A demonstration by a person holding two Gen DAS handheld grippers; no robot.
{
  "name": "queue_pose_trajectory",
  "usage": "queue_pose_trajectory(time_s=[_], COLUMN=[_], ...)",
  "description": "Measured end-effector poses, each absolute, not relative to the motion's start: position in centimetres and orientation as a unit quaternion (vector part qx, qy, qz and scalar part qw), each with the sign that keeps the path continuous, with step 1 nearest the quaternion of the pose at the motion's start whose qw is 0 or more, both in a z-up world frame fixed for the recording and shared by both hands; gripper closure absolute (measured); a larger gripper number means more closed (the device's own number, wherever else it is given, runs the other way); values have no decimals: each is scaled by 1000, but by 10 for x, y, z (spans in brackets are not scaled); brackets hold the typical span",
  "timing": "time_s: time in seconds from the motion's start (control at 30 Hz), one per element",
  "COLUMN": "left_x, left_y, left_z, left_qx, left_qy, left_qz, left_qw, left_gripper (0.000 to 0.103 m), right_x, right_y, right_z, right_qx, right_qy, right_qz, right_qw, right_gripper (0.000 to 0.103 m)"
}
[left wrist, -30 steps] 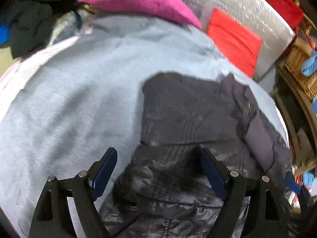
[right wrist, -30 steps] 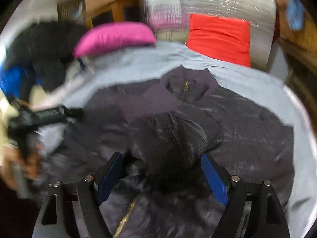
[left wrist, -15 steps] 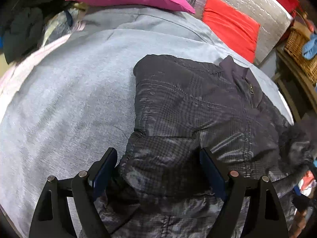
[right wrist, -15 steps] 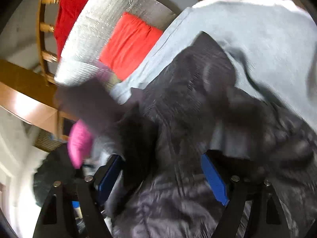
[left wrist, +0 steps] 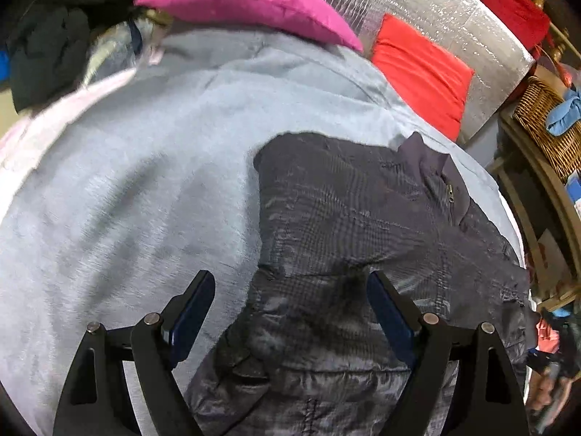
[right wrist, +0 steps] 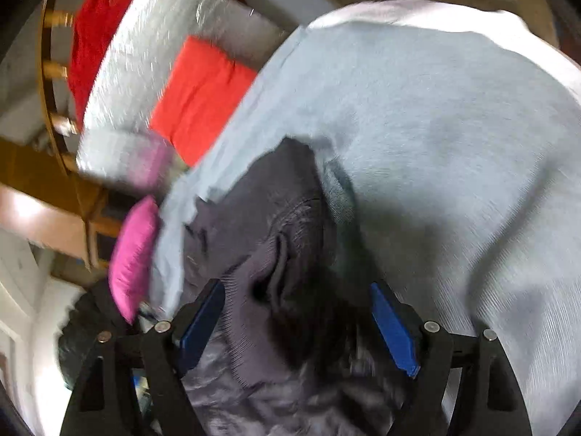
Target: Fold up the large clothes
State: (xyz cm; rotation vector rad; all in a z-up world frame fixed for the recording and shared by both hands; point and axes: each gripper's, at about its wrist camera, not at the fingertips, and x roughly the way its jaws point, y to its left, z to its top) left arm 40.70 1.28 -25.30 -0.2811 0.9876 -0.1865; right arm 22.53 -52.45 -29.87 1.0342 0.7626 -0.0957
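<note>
A dark grey checked puffer jacket (left wrist: 356, 239) lies on a light blue-grey bed cover (left wrist: 138, 189), collar and zip to the upper right. My left gripper (left wrist: 290, 312) is open, its blue-padded fingers wide apart just above the jacket's lower left part, holding nothing. In the right wrist view, which is blurred, the jacket (right wrist: 276, 254) lies rumpled between the fingers of my right gripper (right wrist: 297, 319). That gripper is open too, with dark fabric between the pads but not pinched.
A magenta pillow (left wrist: 239, 3) and a red cushion (left wrist: 421, 69) lie at the bed's far end against a silver quilted headboard (left wrist: 454, 29). A wicker basket (left wrist: 544, 123) stands at the right. Dark clothes (left wrist: 47, 51) are piled at the far left.
The right gripper has swung and rolled hard over the jacket, so its view tilted and now shows more bare bed cover. The left gripper shifted slightly; the jacket's left side now lies flat.
</note>
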Motion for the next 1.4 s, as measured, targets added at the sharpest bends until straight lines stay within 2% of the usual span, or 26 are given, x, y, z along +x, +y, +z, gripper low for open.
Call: queue_pose_trajectory(time_s=[0.17,0.2,0.23,0.3,0.43,0.5,0.53,0.6,0.67,0.73,0.77,0.93,1.17,1.4], left_x=[415,416,417,417,416,418,419,421,421,417,413,388,340,340], left_y=[1,-1,-2,-7,-18,-23,-26,-28,-24,-19,-17,-8,10,25], left_z=[-266,-268,-269,-267,-259,-261,-264,-272,-271,-266,-263,-246,-239,-240], left_qx=[-129,-131,-130,-122,-91,-68,-56,-51,-62,-64,-61,-51,-16,-57], left_qy=[491,494,494,485,465,465,470,484,489,485,481,458,434,433], left_qz=[-105,-110,-108,-107,-100,-86,-77,-71,-71,-67,-65,-76,-81,-76], left_qw=[855,853,853,859,875,879,878,871,867,869,872,884,897,896], left_gripper=[18,20,21,27,31,29,21,15,15,15,15,16,16,16], right_x=[262,263,264,267,261,258,261,276,273,268,264,225,168,159], right_y=[-508,-502,-493,-477,-471,-469,-472,-481,-493,-499,-501,-501,-495,-501], right_z=[-317,-316,-312,-301,-274,-265,-271,-298,-309,-301,-297,-277,-267,-267], right_qx=[428,415,390,335,288,263,264,284,319,329,336,353,325,327], right_qy=[403,406,409,409,363,343,353,400,406,407,404,368,360,353], right_qz=[-14,-13,-19,-22,-56,-64,-68,-77,-75,-81,-78,-61,-47,-56], right_qw=[809,814,825,848,885,900,895,868,853,848,847,858,873,875], right_gripper=[20,25,40,61,70,69,70,67,52,33,31,30,30,30])
